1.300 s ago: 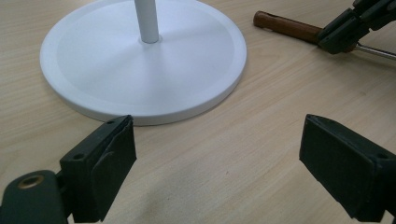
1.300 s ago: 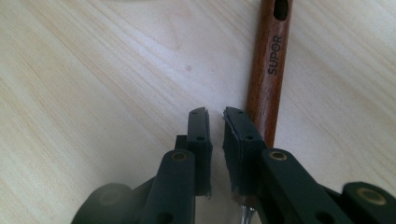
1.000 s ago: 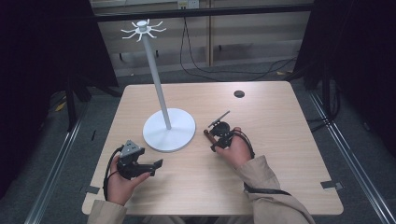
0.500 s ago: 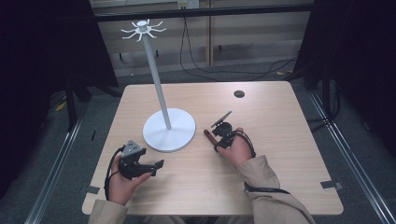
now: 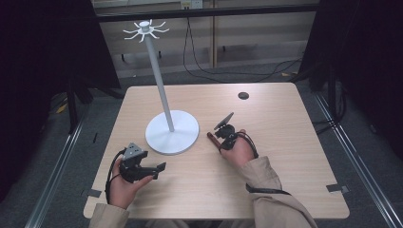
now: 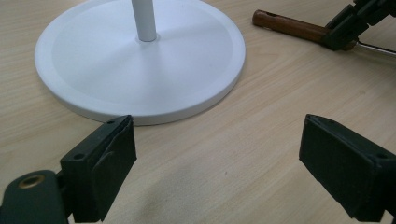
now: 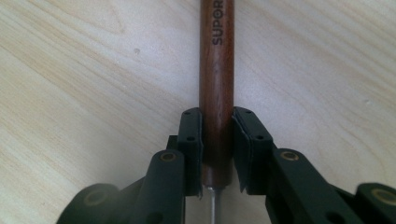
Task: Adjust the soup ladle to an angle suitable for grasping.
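Observation:
A utensil with a brown wooden handle (image 7: 216,60) and a thin metal shaft lies on the table right of the white stand's round base (image 5: 172,132). Its dark head (image 5: 223,121) tilts up toward the far side. My right gripper (image 7: 217,140) has just been closing and is now shut, its pads pressing both sides of the handle near the shaft end. In the left gripper view the handle (image 6: 289,25) and that gripper (image 6: 348,28) lie beyond the base (image 6: 140,60). My left gripper (image 5: 159,168) rests at the front left, open (image 6: 217,163) and holding nothing.
The stand's thin pole (image 5: 159,80) rises to a ring of hooks (image 5: 145,31). A small black disc (image 5: 243,95) sits near the far edge of the wooden table (image 5: 294,152). Metal rails run along the floor on both sides.
The right hand and its gripper have crept slightly toward the far side. The left hand is where it was.

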Motion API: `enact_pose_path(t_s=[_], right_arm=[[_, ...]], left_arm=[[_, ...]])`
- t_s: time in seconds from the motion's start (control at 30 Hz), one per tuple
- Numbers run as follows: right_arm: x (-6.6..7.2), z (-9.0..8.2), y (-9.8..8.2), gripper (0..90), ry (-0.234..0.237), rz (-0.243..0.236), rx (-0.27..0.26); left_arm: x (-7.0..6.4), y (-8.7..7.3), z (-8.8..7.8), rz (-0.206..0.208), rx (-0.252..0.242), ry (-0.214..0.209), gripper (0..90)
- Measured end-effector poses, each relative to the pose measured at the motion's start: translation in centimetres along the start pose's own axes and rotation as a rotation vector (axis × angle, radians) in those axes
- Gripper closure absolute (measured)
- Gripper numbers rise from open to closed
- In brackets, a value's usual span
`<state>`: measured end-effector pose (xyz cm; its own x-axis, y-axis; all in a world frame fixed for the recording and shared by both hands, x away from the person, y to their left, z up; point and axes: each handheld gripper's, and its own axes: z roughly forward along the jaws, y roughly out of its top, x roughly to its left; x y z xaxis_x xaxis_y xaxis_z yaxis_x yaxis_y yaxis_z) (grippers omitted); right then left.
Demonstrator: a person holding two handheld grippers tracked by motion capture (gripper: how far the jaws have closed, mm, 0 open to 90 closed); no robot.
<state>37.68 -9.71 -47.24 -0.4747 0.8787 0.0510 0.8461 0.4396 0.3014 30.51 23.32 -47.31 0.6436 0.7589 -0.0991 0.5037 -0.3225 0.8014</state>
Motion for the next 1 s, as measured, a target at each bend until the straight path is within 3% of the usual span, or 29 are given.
enact_pose_path(t_s=[0.03, 0.13, 0.27, 0.3, 0.37, 0.4, 0.53, 0.6, 0.67, 1.0], right_arm=[[0.0, 0.0, 0.0, 74.8, 0.0, 0.0, 0.0], [-0.6, -0.2, -0.6, 74.9, 0.005, 0.033, -0.07], [-1.1, -1.1, -0.9, 75.0, 0.046, 0.048, -0.133], [-1.5, -2.1, -1.1, 75.0, 0.064, 0.06, -0.178], [-1.7, -2.6, -1.1, 75.1, 0.073, 0.068, -0.204], [-2.1, -3.6, -1.3, 75.2, 0.092, 0.086, -0.259], [-2.6, -5.2, -1.8, 75.3, 0.114, 0.106, -0.363], [-2.7, -5.5, -2.0, 75.3, 0.118, 0.103, -0.382], [-2.7, -6.5, -2.4, 75.3, 0.13, 0.099, -0.463], [-1.7, -8.2, -3.5, 75.4, 0.136, 0.048, -0.613]], left_arm=[[0.0, 0.0, -0.1, 0.008, 0.003, -0.001, 10.9], [0.1, 0.1, -0.2, 0.008, -0.002, 0.0, 10.9], [0.1, 0.1, -0.2, 0.006, -0.002, 0.001, 10.9], [-0.1, 0.1, -0.1, 0.004, -0.007, -0.002, 10.9], [-0.2, 0.2, -0.1, 0.005, -0.008, -0.001, 10.9], [-0.3, 0.2, 0.0, 0.014, -0.003, -0.004, 10.9], [-0.5, 0.3, 0.1, 0.02, -0.001, -0.009, 10.9], [-0.6, 0.3, 0.2, 0.023, -0.001, -0.011, 10.9], [-0.7, 0.4, 0.2, 0.025, -0.002, -0.017, 10.9], [-0.8, 0.4, 0.1, 0.026, -0.005, -0.014, 10.9]])
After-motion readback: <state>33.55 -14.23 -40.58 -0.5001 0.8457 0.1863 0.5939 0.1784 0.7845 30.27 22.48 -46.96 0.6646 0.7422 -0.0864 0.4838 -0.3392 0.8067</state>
